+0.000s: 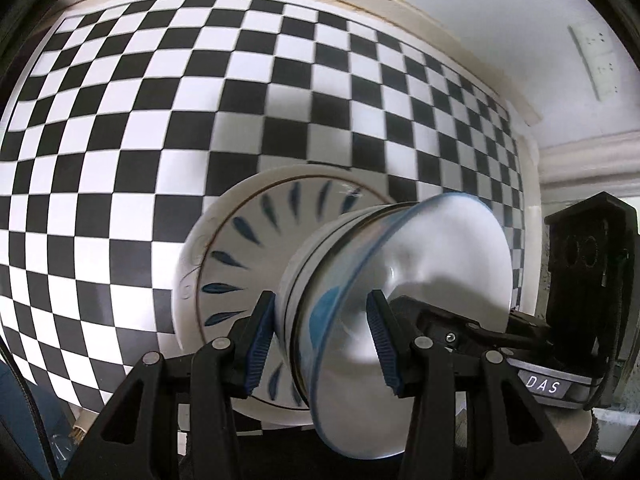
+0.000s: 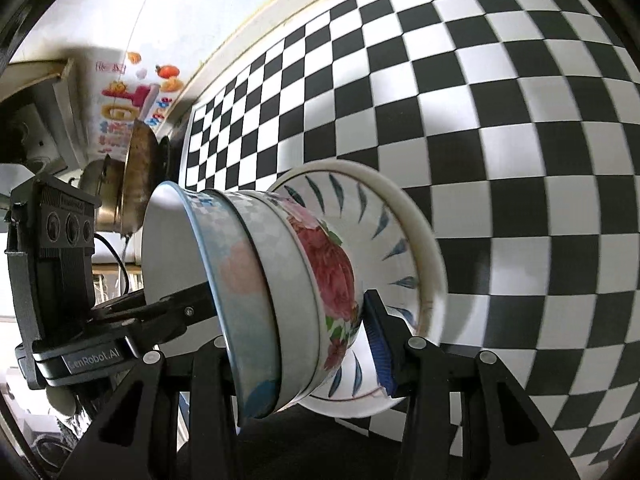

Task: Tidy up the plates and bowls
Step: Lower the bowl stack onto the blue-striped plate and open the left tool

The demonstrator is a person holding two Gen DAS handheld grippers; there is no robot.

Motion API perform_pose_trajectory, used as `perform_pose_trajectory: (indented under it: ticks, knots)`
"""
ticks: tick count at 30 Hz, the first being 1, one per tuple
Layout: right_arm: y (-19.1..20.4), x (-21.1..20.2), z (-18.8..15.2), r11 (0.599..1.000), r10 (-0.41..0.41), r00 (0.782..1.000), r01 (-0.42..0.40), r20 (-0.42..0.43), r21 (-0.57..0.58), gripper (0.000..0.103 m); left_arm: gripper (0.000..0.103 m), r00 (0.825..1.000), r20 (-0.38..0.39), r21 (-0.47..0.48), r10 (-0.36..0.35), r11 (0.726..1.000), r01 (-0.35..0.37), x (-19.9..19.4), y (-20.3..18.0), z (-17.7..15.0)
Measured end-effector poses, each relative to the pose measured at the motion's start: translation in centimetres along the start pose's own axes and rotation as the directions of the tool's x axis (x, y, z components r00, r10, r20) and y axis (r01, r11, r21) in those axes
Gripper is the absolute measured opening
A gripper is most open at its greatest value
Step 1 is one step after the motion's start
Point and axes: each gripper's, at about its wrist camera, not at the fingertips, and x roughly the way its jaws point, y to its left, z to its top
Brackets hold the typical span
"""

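Observation:
A stack of nested bowls (image 1: pixel 360 320) stands on plates: a blue-leaf plate (image 1: pixel 240 260) on a larger white plate (image 1: pixel 192 264), all on the checkered cloth (image 1: pixel 160 120). My left gripper (image 1: pixel 320 344) is shut on the bowl stack, one finger outside and one inside the blue-rimmed top bowl. In the right wrist view my right gripper (image 2: pixel 300 356) is shut on the same stack: the top blue-rimmed bowl (image 2: pixel 240 280), a middle bowl and a rose-patterned bowl (image 2: pixel 332 272) over the blue-leaf plate (image 2: pixel 384 224). Each gripper shows in the other's view.
The black-and-white checkered cloth (image 2: pixel 500 140) covers the table. A metal pot with a lid (image 2: pixel 132 176) stands at the table's far edge by a wall with colourful stickers (image 2: pixel 132 100). A white wall with sockets (image 1: pixel 596 60) lies beyond the cloth.

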Motion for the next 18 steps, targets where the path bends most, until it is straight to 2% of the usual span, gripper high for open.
perform_pose_trajectory:
  ticks: [6,18]
  knots:
    - [0.4,2.2,0.4,1.000,-0.012,1.000,0.012,-0.029,0.000,0.046,0.043,1.000,-0.009,-0.016,0.007,1.000,-0.007,0.8,1.2,-0.1]
    - [0.1,3.2,0.5,1.000,-0.022,0.999,0.023,-0.042,0.020,0.046,0.043,1.000,-0.025,-0.003,0.010,1.000,-0.010,1.7,1.6,-0.3]
